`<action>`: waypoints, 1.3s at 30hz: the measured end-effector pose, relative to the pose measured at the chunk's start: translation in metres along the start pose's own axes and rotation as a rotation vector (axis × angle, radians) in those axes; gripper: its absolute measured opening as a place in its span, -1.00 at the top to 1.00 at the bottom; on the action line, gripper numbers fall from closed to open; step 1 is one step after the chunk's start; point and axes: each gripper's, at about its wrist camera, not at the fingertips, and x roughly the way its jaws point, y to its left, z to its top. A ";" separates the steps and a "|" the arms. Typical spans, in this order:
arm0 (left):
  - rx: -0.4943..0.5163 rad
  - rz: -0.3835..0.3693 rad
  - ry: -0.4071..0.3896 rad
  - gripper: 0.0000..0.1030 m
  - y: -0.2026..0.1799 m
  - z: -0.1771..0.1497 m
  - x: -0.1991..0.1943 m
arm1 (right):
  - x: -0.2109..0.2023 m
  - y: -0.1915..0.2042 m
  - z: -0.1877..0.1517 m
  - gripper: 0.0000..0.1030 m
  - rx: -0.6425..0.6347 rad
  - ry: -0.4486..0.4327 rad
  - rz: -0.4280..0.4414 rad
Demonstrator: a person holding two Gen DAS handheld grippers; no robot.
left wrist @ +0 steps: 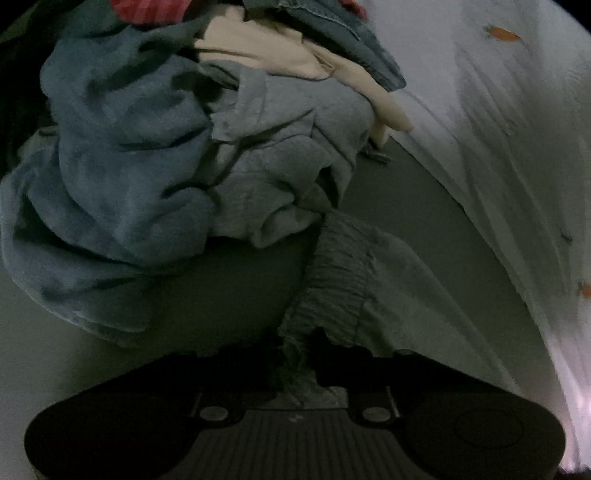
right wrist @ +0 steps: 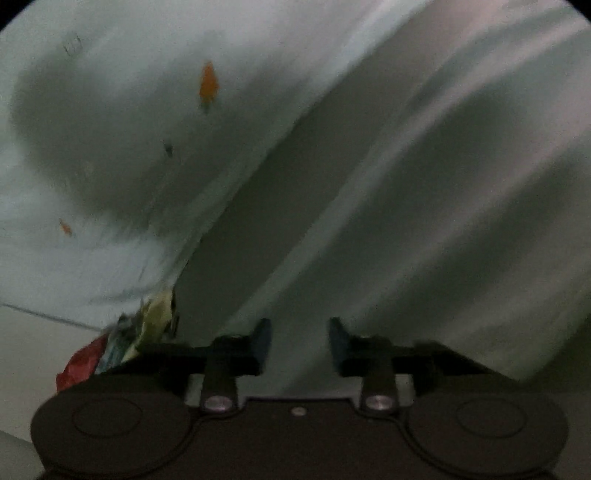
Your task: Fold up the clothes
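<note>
Here, the largest thing was the white cloth, printed with small orange marks, which covered the right part of the left wrist view and nearly all of the right wrist view, where it hung in long blurred folds. Under it and beside it lay a grey surface; its edges were not visible, so I cannot tell what carried the things.

Next in size was the pile of clothes on the far left part of that surface. It held a blue fleecy piece, a light grey piece against its right side, a cream piece and a denim piece behind them, and a little red at the top.

From the pile's near side a grey garment with a ribbed cuff ran down to the left gripper. The cuff end went in between the dark fingers, which were closed narrowly on it. This gripper pointed forward toward the pile, low over the surface.

The right gripper stood with its jaws apart and nothing between them; the white cloth was just ahead of the fingertips, but I cannot tell whether it touched them. It looked tilted, pointing into the folds. At its left, small crumpled coloured things lay, too blurred to name.
</note>
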 end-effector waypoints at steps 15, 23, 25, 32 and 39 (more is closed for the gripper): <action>-0.128 -0.173 0.044 -0.72 0.046 -0.019 -0.040 | -0.043 -0.010 -0.062 0.67 -0.117 0.097 -0.075; -0.322 -0.140 0.091 -1.00 0.048 -0.039 -0.032 | -0.079 0.012 -0.040 -0.93 -0.571 -0.205 -0.340; -0.266 -0.106 0.076 -1.00 0.037 -0.043 -0.032 | -0.074 0.007 -0.038 -0.95 -0.709 -0.234 -0.449; -0.116 0.022 0.062 -1.00 0.004 -0.049 -0.027 | -0.063 -0.036 -0.022 -1.00 -0.744 -0.282 -0.535; 0.003 0.174 0.083 -1.00 -0.020 -0.054 -0.014 | -0.068 -0.062 -0.009 -1.00 -0.709 -0.378 -0.504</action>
